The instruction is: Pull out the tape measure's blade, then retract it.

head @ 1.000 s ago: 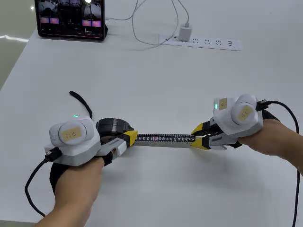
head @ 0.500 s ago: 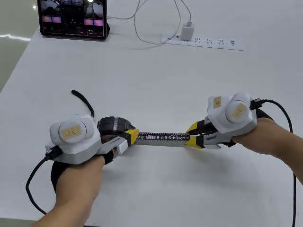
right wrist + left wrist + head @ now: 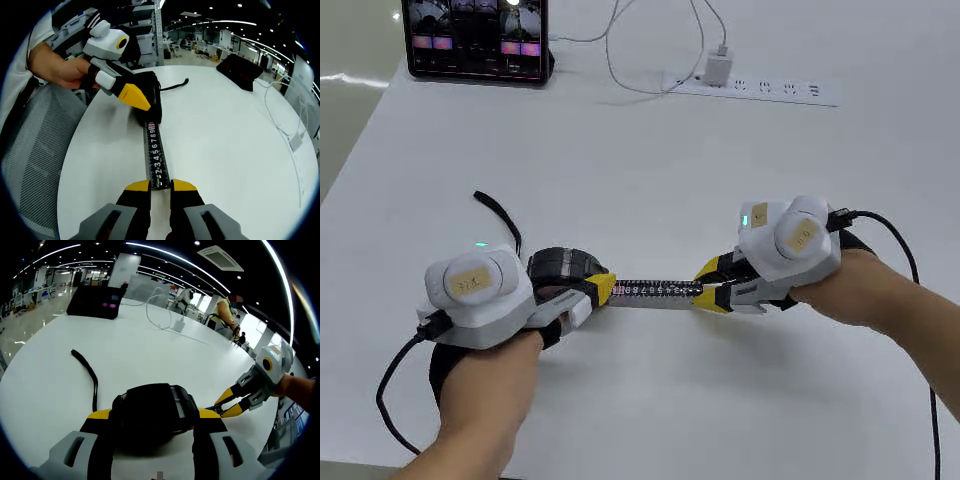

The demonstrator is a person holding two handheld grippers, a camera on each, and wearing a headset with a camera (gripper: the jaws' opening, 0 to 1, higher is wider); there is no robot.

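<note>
The black tape measure case (image 3: pixel 560 270) rests on the white table, with my left gripper (image 3: pixel 592 288) shut on it; in the left gripper view the case (image 3: pixel 152 412) sits between the yellow-tipped jaws. Its dark blade (image 3: pixel 655 291) with white numbers runs right from the case to my right gripper (image 3: pixel 708 284), which is shut on the blade's end. In the right gripper view the blade (image 3: pixel 154 161) stretches from my right gripper (image 3: pixel 160 186) to the case (image 3: pixel 150 95). A black wrist strap (image 3: pixel 498 215) trails from the case.
A tablet (image 3: pixel 478 38) stands at the far left of the table (image 3: pixel 620 160). A white power strip (image 3: pixel 750 86) with a charger and cables lies at the far edge. A mesh chair (image 3: pixel 35 150) stands beside the table.
My right gripper has moved left toward the case, still holding the blade's end, so the exposed blade is shorter. The left gripper and case have stayed put.
</note>
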